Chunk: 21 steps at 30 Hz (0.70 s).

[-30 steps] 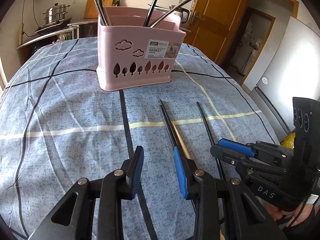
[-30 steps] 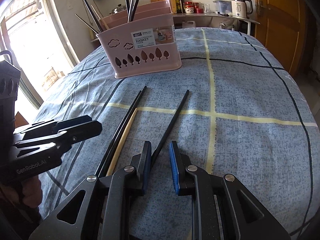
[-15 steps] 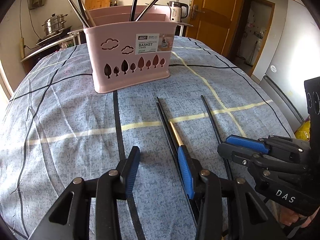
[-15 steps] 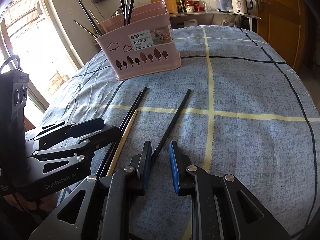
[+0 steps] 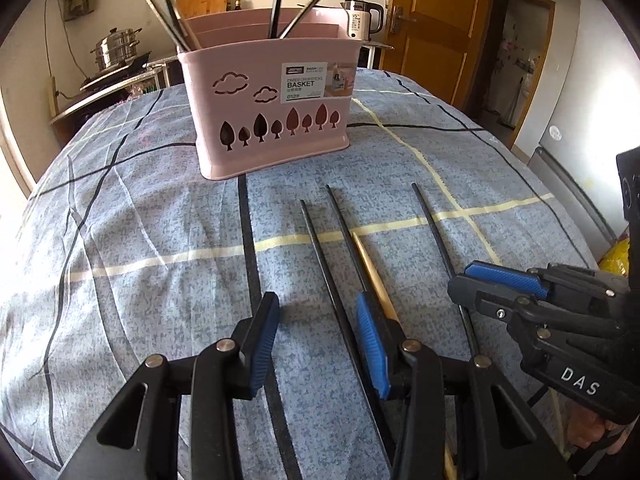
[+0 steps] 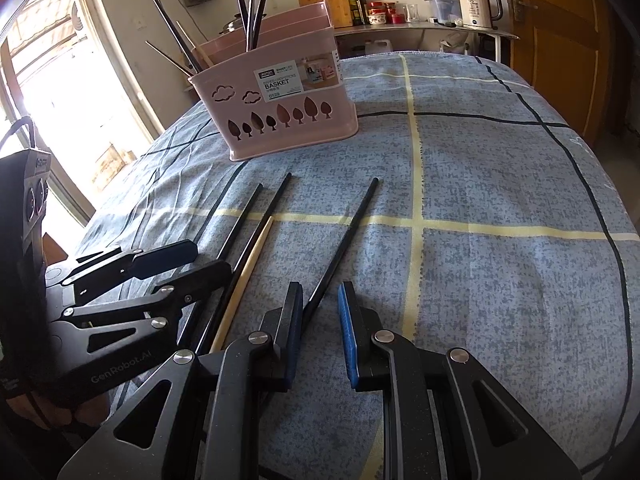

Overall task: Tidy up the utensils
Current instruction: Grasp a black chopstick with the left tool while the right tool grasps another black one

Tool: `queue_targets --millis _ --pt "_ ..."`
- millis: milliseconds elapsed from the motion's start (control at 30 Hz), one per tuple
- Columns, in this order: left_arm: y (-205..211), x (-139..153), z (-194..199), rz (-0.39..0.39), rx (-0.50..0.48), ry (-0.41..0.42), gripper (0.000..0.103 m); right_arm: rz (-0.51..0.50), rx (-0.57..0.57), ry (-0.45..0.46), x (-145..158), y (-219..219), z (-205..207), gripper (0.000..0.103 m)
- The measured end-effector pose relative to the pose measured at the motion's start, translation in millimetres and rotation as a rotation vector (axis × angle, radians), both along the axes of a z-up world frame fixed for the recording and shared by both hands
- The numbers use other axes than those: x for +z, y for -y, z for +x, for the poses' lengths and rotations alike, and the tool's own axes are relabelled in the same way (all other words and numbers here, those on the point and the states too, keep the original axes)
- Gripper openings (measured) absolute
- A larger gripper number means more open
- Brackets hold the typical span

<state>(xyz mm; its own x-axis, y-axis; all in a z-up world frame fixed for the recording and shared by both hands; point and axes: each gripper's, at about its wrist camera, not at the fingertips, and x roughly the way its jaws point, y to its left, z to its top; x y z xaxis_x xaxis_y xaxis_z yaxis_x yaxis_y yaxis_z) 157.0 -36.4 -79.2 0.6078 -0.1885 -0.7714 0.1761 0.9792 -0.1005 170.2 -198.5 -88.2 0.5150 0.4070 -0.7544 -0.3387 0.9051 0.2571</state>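
Observation:
A pink utensil basket (image 5: 272, 120) (image 6: 288, 112) stands at the far side of the blue checked cloth, with several chopsticks upright in it. Three black chopsticks and a wooden chopstick (image 5: 376, 276) (image 6: 244, 280) lie on the cloth in front of it. My left gripper (image 5: 318, 340) (image 6: 204, 260) is open low over the cloth. The leftmost black chopstick (image 5: 320, 248) runs between its jaws, near the right pad (image 5: 370, 344). My right gripper (image 6: 320, 332) (image 5: 460, 286) is open with a narrow gap. The rightmost black chopstick (image 6: 344, 240) (image 5: 440, 256) ends beside its left pad (image 6: 294, 332).
The table drops away at the right edge (image 6: 624, 264) and at the left by a bright window (image 6: 60, 100). Behind it are a counter with a kettle (image 6: 478, 6), a steamer pot (image 5: 114, 48) and a wooden door (image 5: 436, 28). A hand (image 5: 588, 428) holds the right gripper.
The left gripper's jaws have widened and it has shifted a little. The two black chopsticks that lay together now lie apart, one between its jaws. The right gripper has stayed put.

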Motion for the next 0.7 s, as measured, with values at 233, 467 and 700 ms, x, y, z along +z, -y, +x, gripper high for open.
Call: queue_targets --millis 233,467,700 --pt "5 -3 0 0.039 -0.001 0.015 0.043 -0.009 0.0 0.002 0 -1 0 0.019" --pt "-2 -1 2 0.081 0.003 0.017 0.012 -0.022 0.007 0.006 0 -2 -1 0.019" --pt "-44 -2 -7 0.079 0.089 0.007 0.01 -0.058 0.044 0.015 1 1 -7 0.019"
